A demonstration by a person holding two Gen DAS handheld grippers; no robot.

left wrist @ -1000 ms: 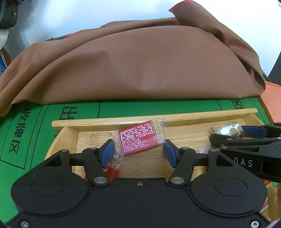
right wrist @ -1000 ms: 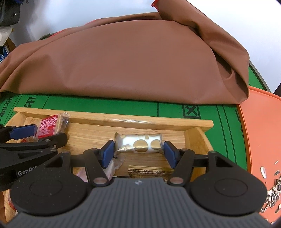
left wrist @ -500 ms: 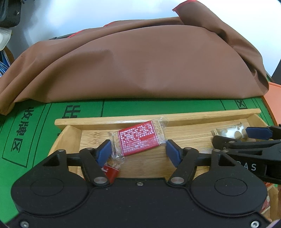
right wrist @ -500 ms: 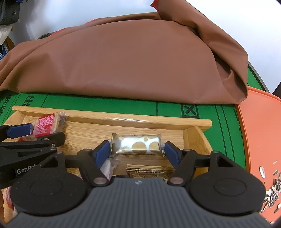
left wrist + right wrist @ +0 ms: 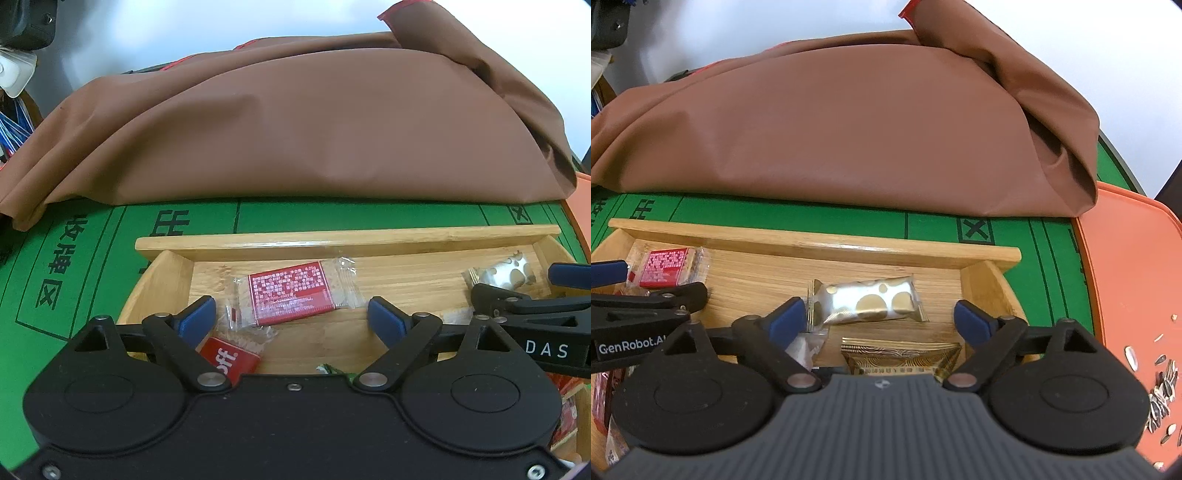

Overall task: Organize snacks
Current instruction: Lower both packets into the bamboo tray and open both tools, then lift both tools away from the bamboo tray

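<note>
Green felt point(image 5: 92, 258) under a wooden tray point(image 5: 332, 240), both grippers just letting go of snacks.

Left gripper point(image 5: 291, 314) has just been opening and stands wide, the red pack point(image 5: 291, 297) lying loose on the tray floor between its pads, touching neither. Right gripper point(image 5: 879, 314) has likewise been opening; the gold-dotted pack point(image 5: 866, 301) lies flat between its spread jaws, near the tray's right end. Both snacks look placed, so this is the release step. Next, I'd guess, each hand lifts clear without dragging a wrapper and goes for another snack.
</note>
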